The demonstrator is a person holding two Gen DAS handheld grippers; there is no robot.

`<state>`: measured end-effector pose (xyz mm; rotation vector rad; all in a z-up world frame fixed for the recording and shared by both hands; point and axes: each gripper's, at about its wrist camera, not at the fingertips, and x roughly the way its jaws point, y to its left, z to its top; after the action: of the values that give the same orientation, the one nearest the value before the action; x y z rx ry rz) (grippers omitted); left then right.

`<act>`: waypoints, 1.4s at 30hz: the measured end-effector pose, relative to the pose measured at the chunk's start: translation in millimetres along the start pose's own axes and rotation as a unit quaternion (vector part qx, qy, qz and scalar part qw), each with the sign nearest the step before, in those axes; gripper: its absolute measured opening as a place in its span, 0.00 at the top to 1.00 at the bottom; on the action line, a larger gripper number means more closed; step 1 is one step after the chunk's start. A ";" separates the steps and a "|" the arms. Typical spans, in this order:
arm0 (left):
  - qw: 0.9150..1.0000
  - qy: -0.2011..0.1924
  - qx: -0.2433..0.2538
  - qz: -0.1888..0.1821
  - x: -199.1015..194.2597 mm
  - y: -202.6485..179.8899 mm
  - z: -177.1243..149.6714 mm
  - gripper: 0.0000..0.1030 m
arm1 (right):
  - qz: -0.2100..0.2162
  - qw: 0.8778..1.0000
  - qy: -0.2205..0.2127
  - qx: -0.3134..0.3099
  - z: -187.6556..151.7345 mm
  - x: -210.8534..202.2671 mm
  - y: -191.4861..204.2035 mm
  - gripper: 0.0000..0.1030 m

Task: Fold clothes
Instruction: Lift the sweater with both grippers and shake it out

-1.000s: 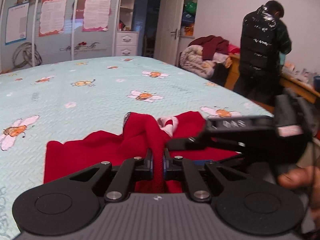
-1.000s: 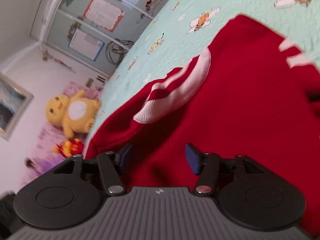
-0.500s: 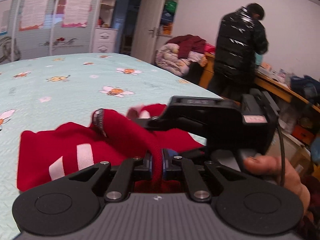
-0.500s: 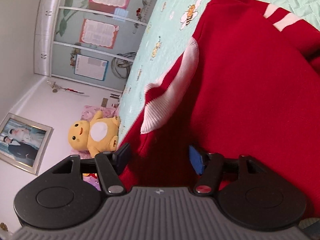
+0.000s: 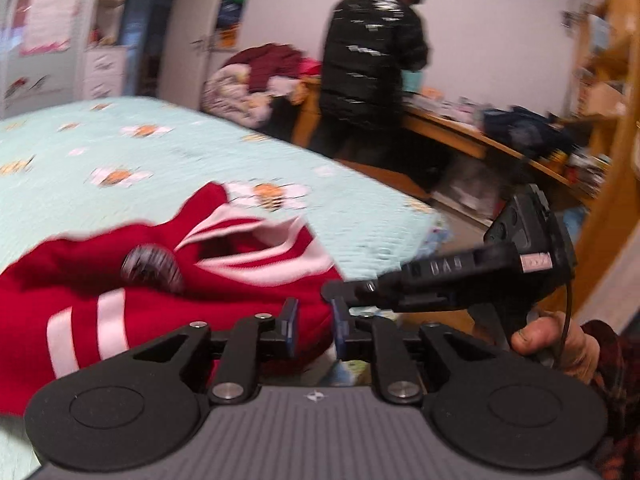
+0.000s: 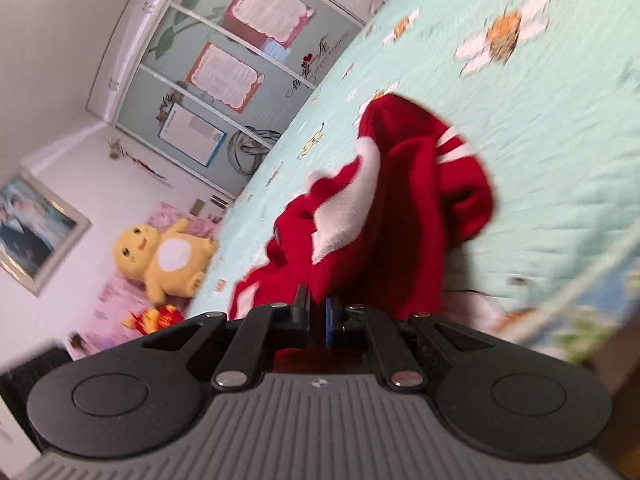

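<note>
A: Where, relative to the bed [image 5: 120,148]?

B: Red sweater [image 5: 160,292], bunched in a heap at the bed's near edge, white stripes [image 5: 108,332] facing up.

A: Left gripper [image 5: 312,322]?

B: Fingers [image 5: 289,326] apart, just been opening. Some red knit between them, but not pinched.

A: Right gripper [image 6: 318,314]?

B: Just been closing. Fingers now together, clamped on a red fold right at the bed's edge.

A: Handling?

B: Probably soft, light and limp. Sags, stretches, slides over itself; no danger of breaking.

A: Where to take hold?

B: Best at a hem, a cuff or a shoulder seam, at two points well apart, then spread flat on the bed before folding. Pinched at one point only, likely just drags along as a heap.
</note>
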<state>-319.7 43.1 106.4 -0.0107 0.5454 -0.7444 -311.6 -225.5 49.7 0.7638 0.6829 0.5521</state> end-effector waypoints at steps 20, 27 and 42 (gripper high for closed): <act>0.970 0.037 0.174 0.164 47.9 -46.1 -10.6 0.29 | -0.047 0.997 -0.044 0.030 -6.8 -16.4 -35.1 0.75; 0.948 0.070 0.241 0.198 94.5 -47.1 -30.1 0.29 | -0.083 0.995 -0.055 0.014 -5.1 -20.9 -48.4 0.72; 0.968 -0.018 0.139 0.208 51.2 -0.3 -6.0 0.75 | -0.174 0.937 -0.075 -0.293 61.9 66.5 -42.5 0.43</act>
<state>-291.8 10.9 77.3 0.3415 0.3857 -0.4031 -214.4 -233.6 26.5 0.1146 0.4577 0.3378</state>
